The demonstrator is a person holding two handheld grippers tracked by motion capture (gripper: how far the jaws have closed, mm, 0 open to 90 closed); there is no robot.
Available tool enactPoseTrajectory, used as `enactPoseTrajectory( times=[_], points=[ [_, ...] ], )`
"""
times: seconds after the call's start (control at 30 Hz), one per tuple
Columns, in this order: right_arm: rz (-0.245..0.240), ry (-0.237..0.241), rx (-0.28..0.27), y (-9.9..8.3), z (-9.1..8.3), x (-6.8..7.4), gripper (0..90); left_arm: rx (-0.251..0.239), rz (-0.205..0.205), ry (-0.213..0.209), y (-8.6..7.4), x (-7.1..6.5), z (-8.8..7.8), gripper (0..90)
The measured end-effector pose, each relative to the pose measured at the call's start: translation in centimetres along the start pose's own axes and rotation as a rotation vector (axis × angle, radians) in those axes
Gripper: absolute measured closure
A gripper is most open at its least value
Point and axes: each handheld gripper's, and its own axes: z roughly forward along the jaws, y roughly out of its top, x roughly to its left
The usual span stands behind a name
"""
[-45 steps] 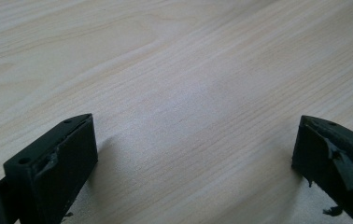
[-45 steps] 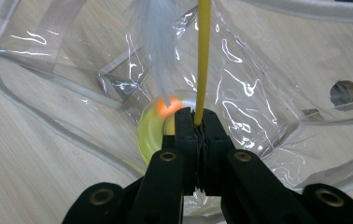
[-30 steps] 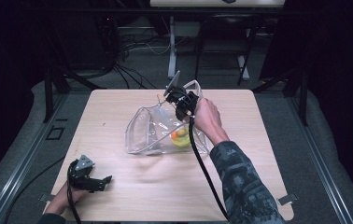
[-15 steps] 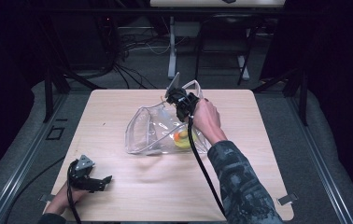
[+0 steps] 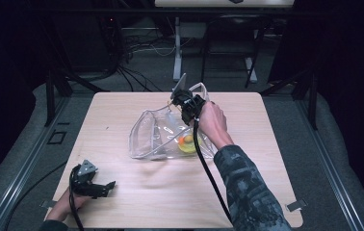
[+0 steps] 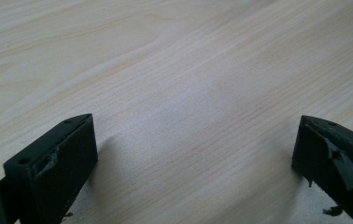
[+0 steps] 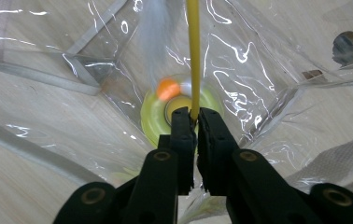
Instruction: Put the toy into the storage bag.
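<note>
Your right gripper (image 5: 186,107) is hanging over the far middle of the desk (image 5: 266,159), with the bag (image 5: 156,137) lying directly beneath it and spreading toward your left. Inside the bag, the disc (image 7: 158,114) is sitting just ahead of that gripper's tips. Your left gripper (image 5: 104,186) is resting well apart, at the desk's near left corner, bare desk lying ahead of it.
</note>
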Motion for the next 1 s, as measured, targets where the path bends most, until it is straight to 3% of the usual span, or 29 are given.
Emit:
enactPoseTrajectory(
  times=[0.17, 0.23, 0.43, 0.63, 0.83, 1.0],
  points=[
    [0.003, -0.002, -0.037, -0.1, -0.9, 0.0, 76.4, 0.0, 0.001, 0.0, 0.0, 0.0, 0.0, 0.0],
    [0.014, 0.011, -0.073, -0.3, -1.7, -0.1, 66.5, 0.0, 0.0, 0.0, 0.0, 0.0, 0.0, 0.0],
    [0.022, 0.041, -0.129, -0.7, -3.1, -0.2, 55.7, 0.001, 0.001, -0.003, 0.0, 0.0, 0.0, 0.0],
    [0.024, 0.053, -0.185, -1.1, -4.6, -0.6, 36.8, -0.001, 0.002, 0.0, 0.0, 0.0, 0.0, 0.0],
    [0.034, 0.058, -0.227, -2.3, -5.8, -0.9, 21.1, -0.001, 0.001, 0.001, 0.0, 0.0, 0.0, 0.0],
    [0.046, 0.049, -0.283, -3.9, -6.8, -1.3, 14.9, -0.007, -0.003, 0.005, -0.1, -0.1, 0.0, 0.0]
  ],
)
